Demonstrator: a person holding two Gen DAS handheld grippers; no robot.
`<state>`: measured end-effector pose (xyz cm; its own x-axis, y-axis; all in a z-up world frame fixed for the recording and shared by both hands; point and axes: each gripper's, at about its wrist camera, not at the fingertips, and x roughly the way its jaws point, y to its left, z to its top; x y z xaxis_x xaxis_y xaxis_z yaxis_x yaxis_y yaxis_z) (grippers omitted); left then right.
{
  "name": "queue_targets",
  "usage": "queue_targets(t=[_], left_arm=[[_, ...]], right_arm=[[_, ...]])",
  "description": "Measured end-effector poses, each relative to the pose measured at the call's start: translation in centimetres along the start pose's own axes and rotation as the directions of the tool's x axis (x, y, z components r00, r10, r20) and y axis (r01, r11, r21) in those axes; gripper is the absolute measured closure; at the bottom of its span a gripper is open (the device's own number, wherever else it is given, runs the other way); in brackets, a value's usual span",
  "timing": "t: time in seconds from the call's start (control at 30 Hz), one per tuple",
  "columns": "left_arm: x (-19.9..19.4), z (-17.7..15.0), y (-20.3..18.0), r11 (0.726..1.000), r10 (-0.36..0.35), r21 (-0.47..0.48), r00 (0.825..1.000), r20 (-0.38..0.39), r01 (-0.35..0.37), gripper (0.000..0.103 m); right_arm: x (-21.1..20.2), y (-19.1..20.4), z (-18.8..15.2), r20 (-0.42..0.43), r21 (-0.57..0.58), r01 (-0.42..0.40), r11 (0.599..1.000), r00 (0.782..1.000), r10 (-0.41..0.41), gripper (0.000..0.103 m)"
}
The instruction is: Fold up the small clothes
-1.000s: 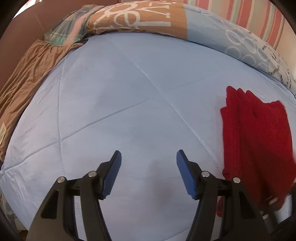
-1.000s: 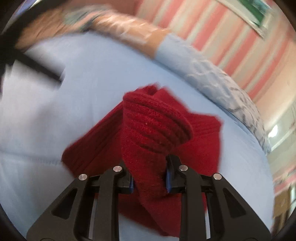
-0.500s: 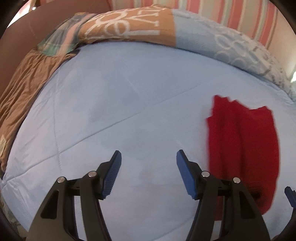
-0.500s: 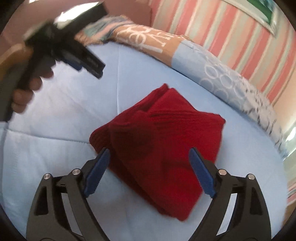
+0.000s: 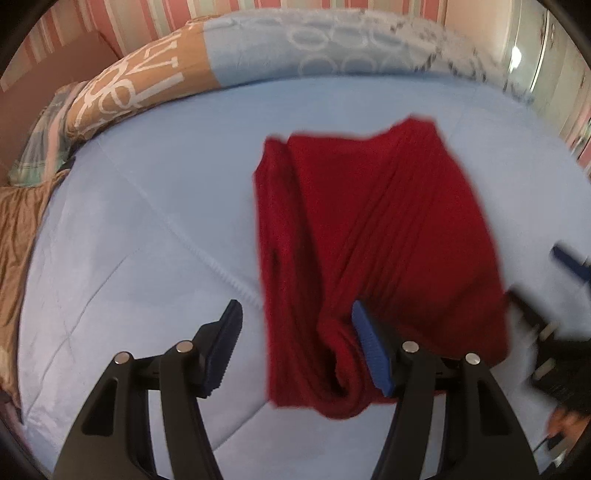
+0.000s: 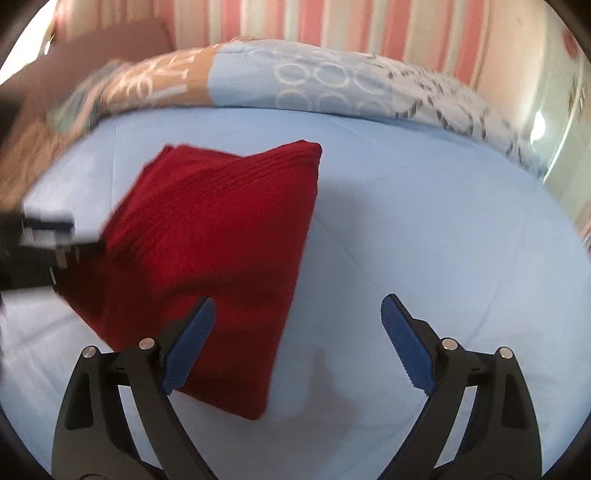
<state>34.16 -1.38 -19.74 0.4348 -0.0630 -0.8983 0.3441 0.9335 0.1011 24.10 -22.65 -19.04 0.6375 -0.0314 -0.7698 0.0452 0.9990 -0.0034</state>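
A red ribbed knit garment (image 5: 373, 236) lies folded on the light blue quilt (image 5: 147, 206). My left gripper (image 5: 295, 347) is open, its jaws straddling the garment's near left edge, just above it. The garment also shows in the right wrist view (image 6: 218, 251), left of centre. My right gripper (image 6: 297, 339) is open and empty, its left finger (image 6: 188, 347) over the garment's near right corner and its right finger over bare quilt. The right gripper shows blurred at the right edge of the left wrist view (image 5: 546, 314). The left gripper shows blurred at the left edge of the right wrist view (image 6: 40, 240).
A rolled patterned duvet (image 5: 295, 55) in orange, blue and white lies along the far side of the bed. A brown cloth (image 5: 18, 229) hangs at the left edge. A pink striped wall (image 6: 332, 26) stands behind.
My right gripper has let go of the red garment, opened and drawn back to the right. My left gripper has swung right, so its open jaws now straddle the garment's edge.
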Motion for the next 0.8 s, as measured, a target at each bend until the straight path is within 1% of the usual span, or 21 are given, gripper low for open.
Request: queue_targets(t=[0.03, 0.07, 0.17, 0.23, 0.3, 0.37, 0.47, 0.57, 0.6, 0.7, 0.8], left_arm=[[0.4, -0.5, 0.3, 1.0, 0.01, 0.0, 1.0, -0.014, -0.01, 0.038], [0.7, -1.1, 1.0, 1.0, 0.004, -0.005, 1.0, -0.026, -0.004, 0.038], [1.0, -2.4, 2.3, 1.0, 0.002, -0.007, 0.999, -0.043, -0.002, 0.036], [0.8, -2.9, 2.6, 1.0, -0.01, 0.001, 0.999, -0.034, 0.01, 0.036], [0.6, -3.3, 2.6, 1.0, -0.012, 0.021, 1.0, -0.003, 0.012, 0.036], [1.3, -3.7, 2.6, 1.0, -0.014, 0.027, 1.0, 0.006, 0.014, 0.036], [2.9, -4.2, 2.7, 1.0, 0.003, 0.017, 1.0, 0.009, -0.003, 0.024], [3.2, -4.6, 3.2, 1.0, -0.012, -0.002, 0.999, 0.035, 0.012, 0.019], [3.4, -4.9, 3.4, 1.0, -0.018, -0.014, 0.999, 0.038, 0.018, 0.014], [4.0, -5.0, 3.9, 0.998, -0.035, -0.046, 0.999, 0.034, 0.037, 0.012], [3.1, -4.3, 4.1, 0.997, -0.05, -0.053, 0.998, 0.031, 0.052, 0.012]], right_arm=[[-0.1, -0.2, -0.1, -0.001, 0.012, -0.007, 1.0, 1.0, 0.007, 0.012], [0.0, 0.1, -0.1, -0.007, 0.011, -0.016, 1.0, 1.0, 0.016, 0.012], [0.2, 0.8, 0.0, -0.008, -0.016, -0.029, 0.999, 1.0, 0.029, 0.012], [0.1, 1.3, 0.1, -0.006, -0.023, -0.05, 0.998, 0.999, 0.05, 0.012], [0.5, 1.4, 0.0, -0.027, -0.025, -0.072, 0.997, 0.997, 0.072, 0.012], [1.2, 1.4, -0.3, -0.051, -0.041, -0.062, 0.997, 0.997, 0.06, 0.012], [3.1, 1.1, -0.7, -0.112, -0.049, -0.036, 0.998, 0.993, 0.031, 0.012], [4.2, 0.2, -1.3, -0.134, -0.013, -0.055, 0.998, 0.99, 0.053, 0.011], [4.5, 0.1, -1.5, -0.141, -0.009, -0.06, 0.998, 0.988, 0.058, 0.01], [5.4, 0.0, -1.9, -0.155, 0.0, -0.065, 0.998, 0.986, 0.065, 0.008], [5.1, -0.3, -1.6, -0.16, 0.017, -0.083, 0.996, 0.984, 0.084, 0.008]])
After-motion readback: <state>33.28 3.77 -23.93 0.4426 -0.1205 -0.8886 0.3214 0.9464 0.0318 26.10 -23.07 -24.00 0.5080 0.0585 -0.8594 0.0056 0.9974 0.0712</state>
